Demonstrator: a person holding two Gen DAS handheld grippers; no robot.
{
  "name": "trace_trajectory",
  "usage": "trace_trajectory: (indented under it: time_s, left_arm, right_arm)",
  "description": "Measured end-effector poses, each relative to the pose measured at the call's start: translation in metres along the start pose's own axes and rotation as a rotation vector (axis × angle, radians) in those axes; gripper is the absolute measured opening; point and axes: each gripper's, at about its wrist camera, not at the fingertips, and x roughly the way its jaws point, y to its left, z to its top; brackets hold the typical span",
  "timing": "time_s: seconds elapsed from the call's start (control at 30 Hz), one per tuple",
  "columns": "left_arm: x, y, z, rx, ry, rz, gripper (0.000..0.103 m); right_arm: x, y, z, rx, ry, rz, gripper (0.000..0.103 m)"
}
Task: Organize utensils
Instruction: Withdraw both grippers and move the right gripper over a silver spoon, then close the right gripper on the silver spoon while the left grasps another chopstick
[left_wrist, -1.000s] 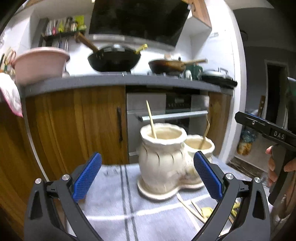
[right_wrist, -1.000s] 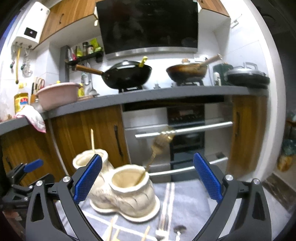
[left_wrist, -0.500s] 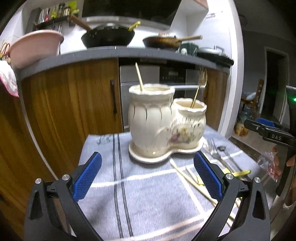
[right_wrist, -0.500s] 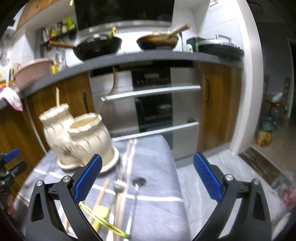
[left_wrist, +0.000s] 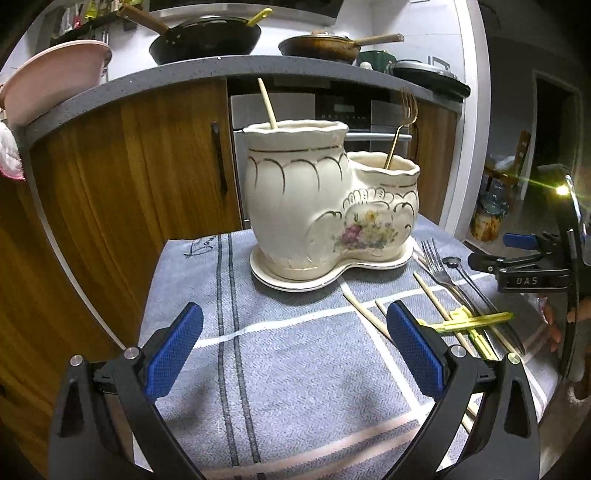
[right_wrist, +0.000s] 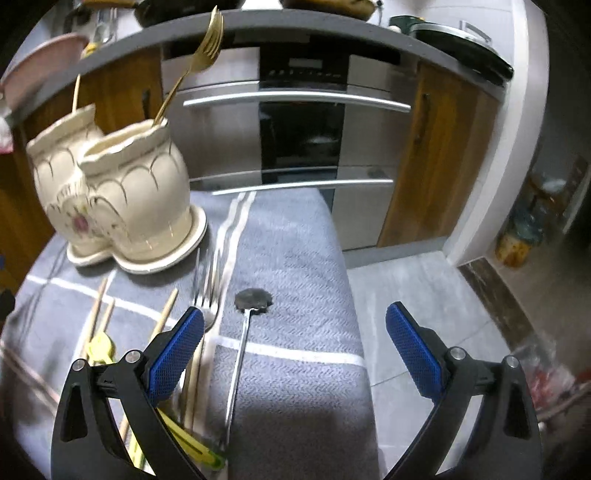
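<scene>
On the left, the left tongs (left_wrist: 293, 354) hang released over the grey striped cloth (left_wrist: 295, 369) that covers the desk, their blue pads wide apart with nothing between them. Ahead of them stands the cream ceramic holder (left_wrist: 325, 210) on its own base, made of two joined pots. The taller left pot holds a single wooden chopstick (left_wrist: 267, 105) leaning left; the shorter right pot holds a gold fork (left_wrist: 400, 129), tines up. To the right of the holder, loose utensils lie flat on the cloth: several wooden chopsticks (left_wrist: 432, 293), a steel fork (left_wrist: 439, 269), a dark-headed spoon (right_wrist: 242, 354) and yellow plastic pieces (left_wrist: 469, 319), crossing one another. Farther right, the right tongs (right_wrist: 293, 350) are also released and empty, hovering low above this loose pile; in the right wrist view the left pad sits just over the steel fork and chopsticks, while the spoon lies between the pads. Beyond the desk's right edge is tiled floor (right_wrist: 424, 295).
</scene>
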Motion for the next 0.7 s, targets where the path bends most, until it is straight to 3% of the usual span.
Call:
trace_trajectory:
  time_s: [0.13, 0.27, 0.47, 0.57, 0.7]
  left_arm:
    - [0.005, -0.002, 0.000, 0.008, 0.020, -0.001, 0.098]
    - [0.007, -0.005, 0.000, 0.017, 0.025, -0.010, 0.098]
    - [0.007, -0.008, 0.000, 0.019, 0.026, -0.011, 0.098]
    - [0.007, -0.008, 0.000, 0.023, 0.027, -0.012, 0.098]
    - [0.006, -0.011, 0.000, 0.031, 0.035, -0.018, 0.098]
  right_arm:
    - [0.008, 0.004, 0.002, -0.036, 0.037, 0.005, 0.092]
    - [0.015, 0.006, 0.000, -0.049, 0.078, 0.024, 0.063]
    - [0.016, 0.015, -0.003, -0.094, 0.105, 0.077, 0.042]
    - [0.017, 0.020, -0.004, -0.111, 0.115, 0.088, 0.035]
    - [0.020, 0.016, -0.002, -0.085, 0.125, 0.126, 0.035]
